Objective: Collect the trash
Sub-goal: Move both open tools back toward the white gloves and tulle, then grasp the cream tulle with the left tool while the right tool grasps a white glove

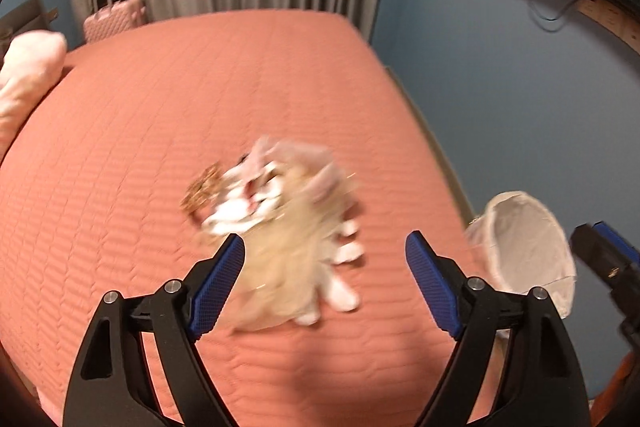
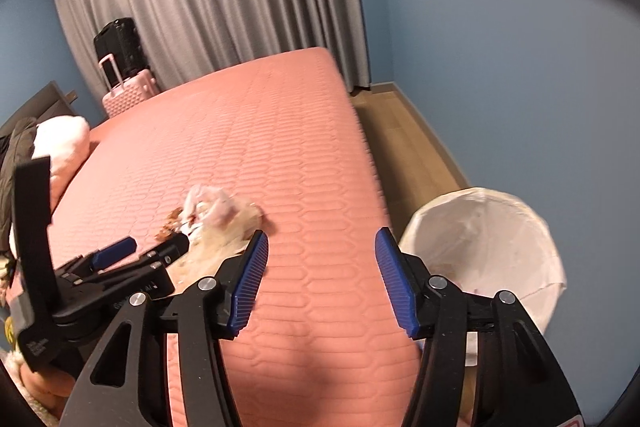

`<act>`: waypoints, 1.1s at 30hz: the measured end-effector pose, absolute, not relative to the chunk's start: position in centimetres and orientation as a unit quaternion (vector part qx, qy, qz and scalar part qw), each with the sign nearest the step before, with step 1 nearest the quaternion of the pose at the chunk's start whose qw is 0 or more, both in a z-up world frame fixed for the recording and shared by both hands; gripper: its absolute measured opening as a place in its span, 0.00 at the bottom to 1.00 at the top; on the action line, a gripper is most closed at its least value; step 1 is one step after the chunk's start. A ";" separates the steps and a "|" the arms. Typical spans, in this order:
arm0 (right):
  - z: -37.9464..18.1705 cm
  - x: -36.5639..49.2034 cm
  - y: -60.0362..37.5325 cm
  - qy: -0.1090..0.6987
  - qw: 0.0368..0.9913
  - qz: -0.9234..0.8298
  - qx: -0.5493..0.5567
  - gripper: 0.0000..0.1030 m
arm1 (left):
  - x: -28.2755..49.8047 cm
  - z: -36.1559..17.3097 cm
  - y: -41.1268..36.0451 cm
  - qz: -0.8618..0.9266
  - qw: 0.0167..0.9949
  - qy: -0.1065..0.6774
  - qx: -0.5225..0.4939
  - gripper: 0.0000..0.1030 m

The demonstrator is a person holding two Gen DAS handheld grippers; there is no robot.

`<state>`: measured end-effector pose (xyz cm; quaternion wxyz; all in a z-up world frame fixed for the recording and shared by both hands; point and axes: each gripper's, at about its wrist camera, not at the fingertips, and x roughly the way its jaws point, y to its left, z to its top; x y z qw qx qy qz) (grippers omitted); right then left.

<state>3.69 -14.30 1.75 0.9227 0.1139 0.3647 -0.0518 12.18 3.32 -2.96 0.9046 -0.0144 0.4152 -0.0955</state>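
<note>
A blurred heap of trash (image 1: 280,227), tissues, wrappers and crumbs, is lying on the pink bed (image 1: 160,107). The left tongs (image 1: 325,263) are gaping wide around it, gripping nothing. The right tongs (image 2: 320,275) are hovering open and empty near the lined bin (image 2: 500,235) beside the bed. Loose crumbs could scatter if the pinch catches only tissue.

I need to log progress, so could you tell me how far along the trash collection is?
Early stage. Both grippers, left and right, have open jaws and hold nothing. The crumpled wrapper pile lies on the pink bed; the lined bin waits beside it.
</note>
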 end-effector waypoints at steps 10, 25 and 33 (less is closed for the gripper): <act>-0.6 6.7 -10.3 0.391 0.914 -0.028 0.107 0.54 | 13.6 -8.0 8.4 -0.067 0.875 0.474 -0.067 0.78; -4.0 9.9 -7.9 0.424 0.900 -0.015 0.099 0.54 | 17.1 -12.4 8.1 -0.100 0.837 0.527 -0.107 0.26; -3.8 10.8 -6.8 0.425 0.901 -0.008 0.091 0.54 | 16.0 -9.2 11.7 -0.110 0.852 0.496 -0.125 0.07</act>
